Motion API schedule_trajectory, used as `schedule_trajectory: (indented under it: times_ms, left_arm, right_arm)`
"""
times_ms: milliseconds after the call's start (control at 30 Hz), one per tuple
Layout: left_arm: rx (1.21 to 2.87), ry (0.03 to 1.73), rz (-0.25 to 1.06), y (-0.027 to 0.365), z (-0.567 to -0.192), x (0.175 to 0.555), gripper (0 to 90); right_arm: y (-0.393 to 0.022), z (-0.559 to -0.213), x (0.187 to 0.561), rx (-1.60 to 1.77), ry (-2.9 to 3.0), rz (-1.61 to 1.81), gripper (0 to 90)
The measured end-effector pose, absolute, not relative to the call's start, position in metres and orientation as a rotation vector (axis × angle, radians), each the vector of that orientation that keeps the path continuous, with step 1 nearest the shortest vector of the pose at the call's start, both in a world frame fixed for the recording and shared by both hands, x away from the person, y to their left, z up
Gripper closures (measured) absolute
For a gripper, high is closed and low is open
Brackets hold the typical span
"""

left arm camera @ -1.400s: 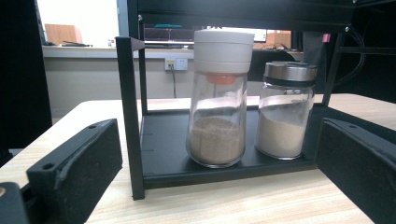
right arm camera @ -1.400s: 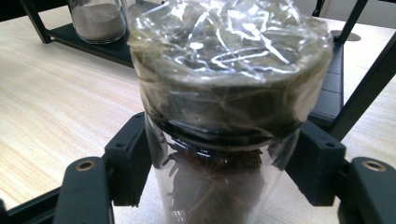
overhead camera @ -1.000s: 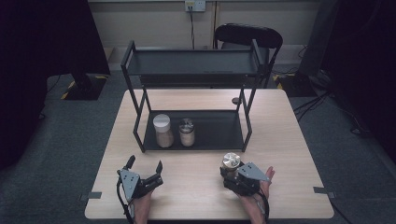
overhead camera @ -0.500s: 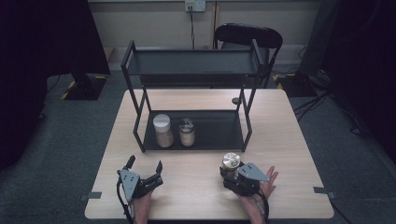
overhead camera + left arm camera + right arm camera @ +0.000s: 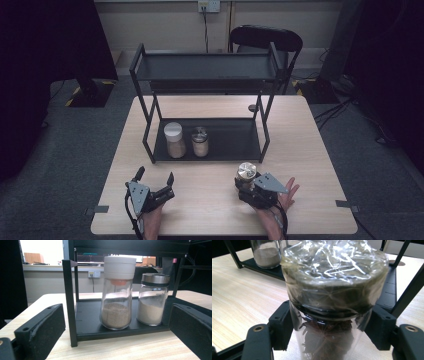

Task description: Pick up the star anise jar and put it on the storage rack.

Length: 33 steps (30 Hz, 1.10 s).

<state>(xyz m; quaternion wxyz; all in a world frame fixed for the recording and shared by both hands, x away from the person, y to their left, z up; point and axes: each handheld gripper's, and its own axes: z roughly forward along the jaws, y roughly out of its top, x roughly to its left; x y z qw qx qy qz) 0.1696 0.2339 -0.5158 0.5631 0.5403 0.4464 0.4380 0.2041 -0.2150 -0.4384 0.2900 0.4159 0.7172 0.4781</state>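
A glass jar (image 5: 245,176) with a plastic-wrapped gold lid stands on the table in front of the rack, and my right gripper (image 5: 247,186) is shut on it. In the right gripper view the jar (image 5: 329,315) holds dark spice and both black jaws press its sides. My left gripper (image 5: 155,178) rests open on the table at the front left with nothing between its jaws. It faces two jars on the rack's lower shelf: a white-capped jar (image 5: 117,293) of brown powder and a steel-lidded jar (image 5: 152,300) of pale powder.
The black two-tier rack (image 5: 207,66) stands across the middle of the wooden table (image 5: 310,150), its top shelf bare. A chair (image 5: 266,40) sits behind the table. A small dark disc (image 5: 252,107) lies by the rack's right rear leg.
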Motion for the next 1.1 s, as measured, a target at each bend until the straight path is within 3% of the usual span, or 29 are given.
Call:
schedule_trajectory:
  times_ms: [1100]
  left_arm:
    - [1.272,1.050,1.032,0.234,-0.516,0.169,0.2]
  right_arm:
    - [-0.201,-0.425,0.221,1.056,1.956,1.272,31.3]
